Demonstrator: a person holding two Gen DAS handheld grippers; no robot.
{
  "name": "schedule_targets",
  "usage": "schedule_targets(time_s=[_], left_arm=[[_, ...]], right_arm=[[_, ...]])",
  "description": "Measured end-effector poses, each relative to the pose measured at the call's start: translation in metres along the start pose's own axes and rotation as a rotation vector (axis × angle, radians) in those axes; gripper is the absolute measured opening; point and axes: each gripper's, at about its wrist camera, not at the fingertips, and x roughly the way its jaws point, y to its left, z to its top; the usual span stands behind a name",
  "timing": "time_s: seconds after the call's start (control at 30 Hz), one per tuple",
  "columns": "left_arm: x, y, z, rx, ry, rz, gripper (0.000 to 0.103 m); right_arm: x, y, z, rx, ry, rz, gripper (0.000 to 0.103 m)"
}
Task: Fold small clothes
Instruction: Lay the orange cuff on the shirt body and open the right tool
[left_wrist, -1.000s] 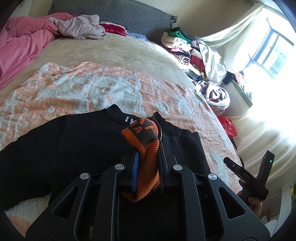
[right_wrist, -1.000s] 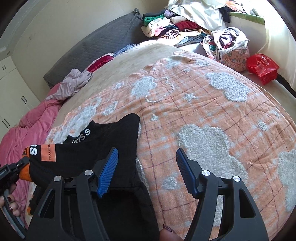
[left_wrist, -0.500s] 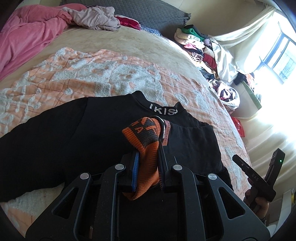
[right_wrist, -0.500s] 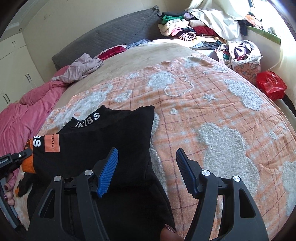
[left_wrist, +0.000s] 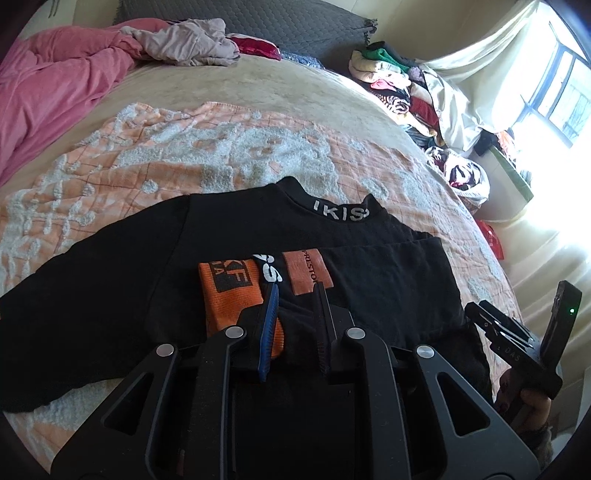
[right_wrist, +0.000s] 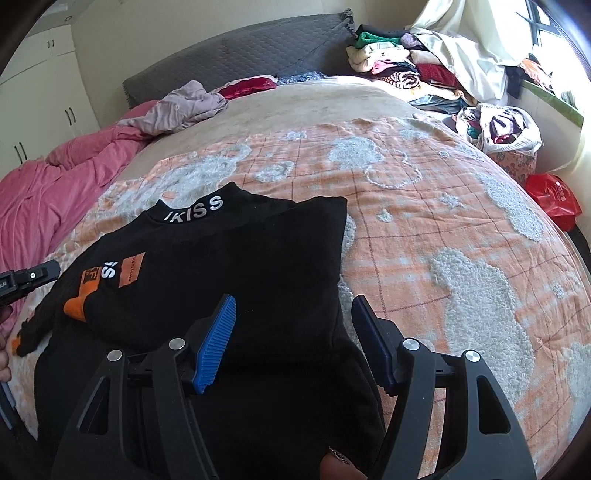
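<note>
A black sweatshirt (left_wrist: 122, 266) with an "IKISS" collar lies on the orange-and-white quilt (left_wrist: 184, 147). Its right sleeve is folded across the chest, and the orange cuff (left_wrist: 229, 288) lies flat on the body. My left gripper (left_wrist: 295, 291) hovers just behind the cuff with its jaws a little apart and nothing between them. In the right wrist view the sweatshirt (right_wrist: 236, 266) lies with the folded sleeve and orange cuff (right_wrist: 75, 306) at left. My right gripper (right_wrist: 295, 306) is open and empty above the garment's right edge.
A pink duvet (left_wrist: 48, 85) and a crumpled mauve garment (left_wrist: 184, 40) lie at the bed's head. A pile of clothes (right_wrist: 399, 70), a bag of clothes (right_wrist: 498, 129) and a red bag (right_wrist: 554, 199) sit along the right, by the window.
My left gripper carried the orange cuff across the chest, laid it down flat and opened off it. The right gripper stayed open and shifted slightly over the garment.
</note>
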Motion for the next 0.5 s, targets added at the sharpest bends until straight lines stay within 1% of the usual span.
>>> schedule_targets(time_s=[0.13,0.23,0.33,0.4,0.47,0.5], left_arm=[[0.026,-0.005,-0.012,0.056,0.070,0.038,0.011],[0.042,-0.001,-0.024,0.065,0.113,0.065,0.011],[0.047,0.006,-0.031,0.054,0.130,0.074,0.011],[0.047,0.010,-0.034,0.050,0.125,0.070,0.013],[0.046,0.011,-0.035,0.046,0.121,0.066,0.013],[0.045,0.011,-0.035,0.047,0.121,0.064,0.013]], right_arm=[[0.002,0.014,-0.003,-0.063,0.004,0.011,0.064],[0.006,0.024,-0.005,-0.084,0.016,0.031,0.064],[0.008,0.032,-0.006,-0.114,0.021,0.039,0.064],[0.009,0.034,-0.008,-0.126,0.028,0.036,0.064],[0.015,0.031,-0.009,-0.125,0.059,0.011,0.064],[0.021,0.027,-0.010,-0.115,0.088,-0.012,0.064]])
